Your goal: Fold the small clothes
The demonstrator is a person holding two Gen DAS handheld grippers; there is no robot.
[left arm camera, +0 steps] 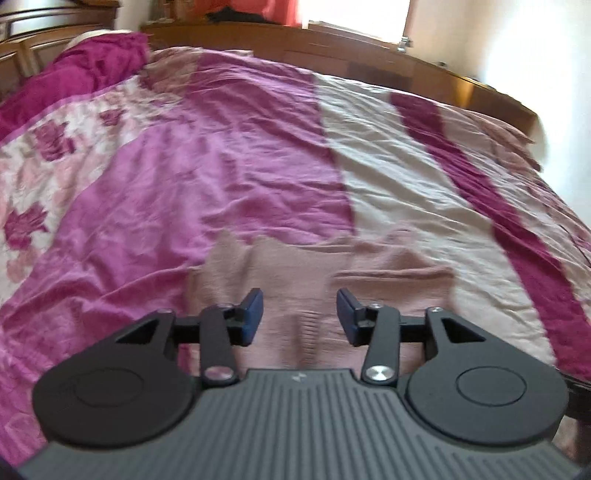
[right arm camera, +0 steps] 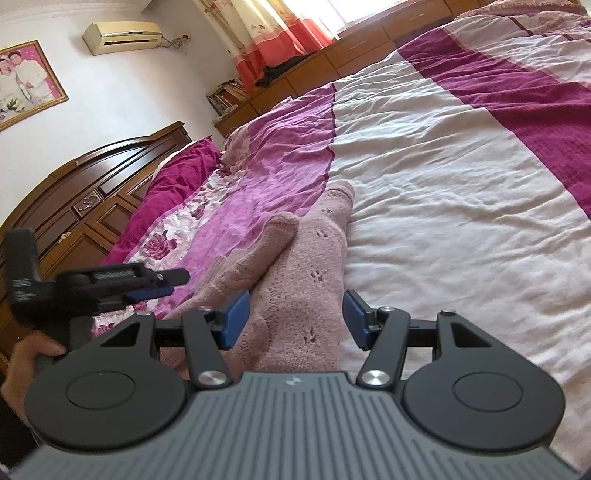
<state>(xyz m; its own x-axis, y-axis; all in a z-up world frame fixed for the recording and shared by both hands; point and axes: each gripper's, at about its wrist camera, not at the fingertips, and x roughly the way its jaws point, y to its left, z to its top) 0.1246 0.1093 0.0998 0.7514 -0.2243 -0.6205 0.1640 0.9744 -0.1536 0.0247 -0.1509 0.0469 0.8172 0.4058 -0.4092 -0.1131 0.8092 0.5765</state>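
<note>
- A bedroom is showing in both views: a wide bed (left arm camera: 388, 147) is lying under a striped bedspread (right arm camera: 461, 177) in pink, off-white and dark magenta, with a floral band along one side.
- A dark wooden headboard (right arm camera: 92, 192) is standing at the far end of the bed; a framed photograph (right arm camera: 26, 83) and an air-conditioning unit (right arm camera: 123, 36) are hanging on the white wall above it.
- Low wooden cabinets (left arm camera: 332, 48) are running along the far side of the bed, below a bright window with an orange-red curtain (right arm camera: 280, 40).
- A small dusty-pink knitted garment (right arm camera: 306, 266) is lying on the bedspread, across the seam between the pink and off-white stripes, its surface creased into folds.
- The left gripper (left arm camera: 300, 317) is hovering above the near part of the garment; its blue pads are standing apart, with nothing pinched between them.
- In the right wrist view the left gripper (right arm camera: 147, 291) is appearing edge-on at the left, held by a hand (right arm camera: 27, 363), clear of the cloth.
- The right gripper (right arm camera: 293, 319) is pointing along the garment with its jaws spread; the cloth is showing between the blue pads, and whether they are touching it cannot be told.
</note>
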